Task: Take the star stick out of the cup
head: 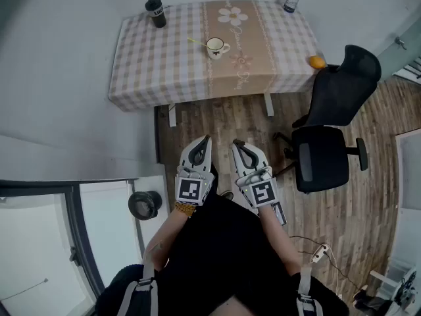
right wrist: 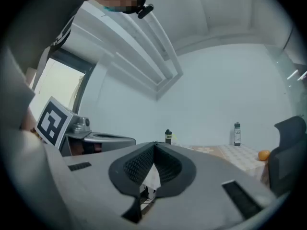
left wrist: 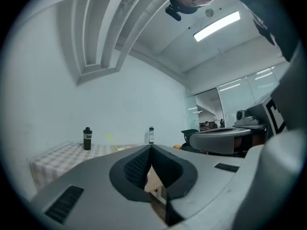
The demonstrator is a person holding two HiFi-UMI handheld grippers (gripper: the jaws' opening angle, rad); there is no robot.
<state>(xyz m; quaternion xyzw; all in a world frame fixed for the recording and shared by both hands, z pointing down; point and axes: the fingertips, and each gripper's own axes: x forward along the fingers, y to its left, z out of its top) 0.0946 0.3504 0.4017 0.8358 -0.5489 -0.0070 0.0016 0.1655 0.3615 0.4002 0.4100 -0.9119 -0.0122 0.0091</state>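
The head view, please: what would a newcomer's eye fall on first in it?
The left gripper and the right gripper sit side by side at the centre, above the wooden floor, both shut and empty. Beyond them stands a table with a checked cloth, a white cup holding a yellow stick near its middle. A black office chair stands by the table's right end.
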